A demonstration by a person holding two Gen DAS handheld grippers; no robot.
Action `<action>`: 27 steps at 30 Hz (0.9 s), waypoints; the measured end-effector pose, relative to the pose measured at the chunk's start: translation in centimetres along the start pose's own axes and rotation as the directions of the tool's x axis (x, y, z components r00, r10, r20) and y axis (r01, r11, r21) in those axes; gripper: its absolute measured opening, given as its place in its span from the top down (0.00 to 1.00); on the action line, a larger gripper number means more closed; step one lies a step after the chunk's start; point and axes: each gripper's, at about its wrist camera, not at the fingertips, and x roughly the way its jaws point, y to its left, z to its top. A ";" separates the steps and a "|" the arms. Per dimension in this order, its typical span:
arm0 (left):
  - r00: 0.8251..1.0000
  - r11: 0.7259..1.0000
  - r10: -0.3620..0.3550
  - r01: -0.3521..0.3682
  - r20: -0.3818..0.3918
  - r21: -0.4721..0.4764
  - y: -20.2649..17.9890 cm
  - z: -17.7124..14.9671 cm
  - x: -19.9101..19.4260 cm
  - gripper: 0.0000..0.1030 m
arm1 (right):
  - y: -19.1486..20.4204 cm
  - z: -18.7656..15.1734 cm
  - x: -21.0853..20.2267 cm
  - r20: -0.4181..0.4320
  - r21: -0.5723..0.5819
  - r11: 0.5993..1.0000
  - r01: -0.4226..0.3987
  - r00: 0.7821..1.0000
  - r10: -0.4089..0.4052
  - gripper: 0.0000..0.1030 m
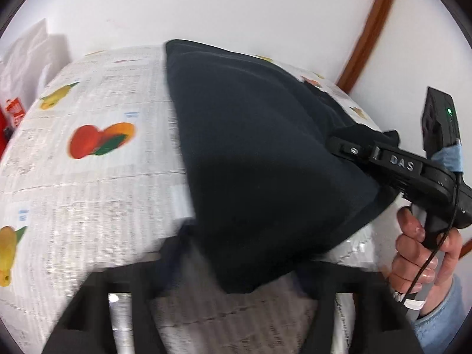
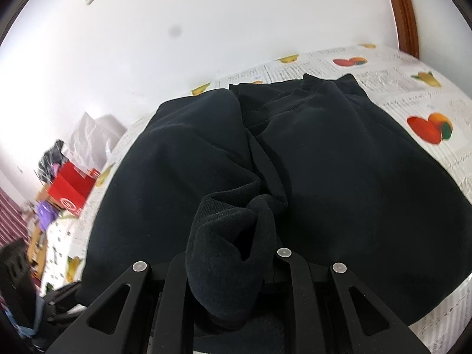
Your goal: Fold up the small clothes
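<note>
Cuff [image 2: 233, 236] of the black sweatshirt [image 1: 253, 147] sits pinched in my right gripper [image 2: 230, 268], which enters the left wrist view from three o'clock. My left gripper [image 1: 221, 318] stands spread with nothing between its fingers. The sweatshirt lies on the fruit-print tablecloth [image 1: 88, 177], its long axis running twelve to six; my right hand [image 1: 424, 253] is nearer.

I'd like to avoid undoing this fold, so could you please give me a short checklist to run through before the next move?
1. Right gripper clamped on the dark garment's ribbed edge: ok.
2. Left gripper open, nothing between its fingers: ok.
3. Garment resting on the fruit-print tablecloth, not hanging off: ok.
4. Folded layers lying flat: not ok, bunched near the right gripper.
5. Edges lined up: cannot tell.
</note>
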 end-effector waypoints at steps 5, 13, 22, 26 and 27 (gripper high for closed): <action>0.986 0.984 0.166 -0.167 0.016 0.063 -2.6 0.0 1.4 0.15 | 0.7 -0.2 -0.8 0.031 -0.026 1.000 -0.012 0.999 0.013 0.84; 0.977 0.976 0.213 -0.213 -0.001 0.040 -1.8 0.3 2.4 0.14 | 1.4 0.6 -3.4 0.129 -0.073 0.995 -0.072 0.988 0.081 0.84; 0.971 0.971 0.238 -0.238 0.007 0.034 -1.8 -0.2 2.4 0.14 | -3.1 0.9 -10.0 0.343 -0.033 0.999 0.017 0.939 -0.005 0.86; 0.968 0.966 0.252 -0.253 0.017 0.047 -2.1 -0.2 2.6 0.14 | -6.8 -0.2 -5.4 0.118 0.028 0.994 0.106 0.987 -0.108 0.85; 0.968 0.967 0.251 -0.252 0.017 0.047 -2.0 -0.2 2.6 0.14 | -6.9 -0.5 -5.1 0.117 0.025 0.993 0.112 0.987 -0.114 0.85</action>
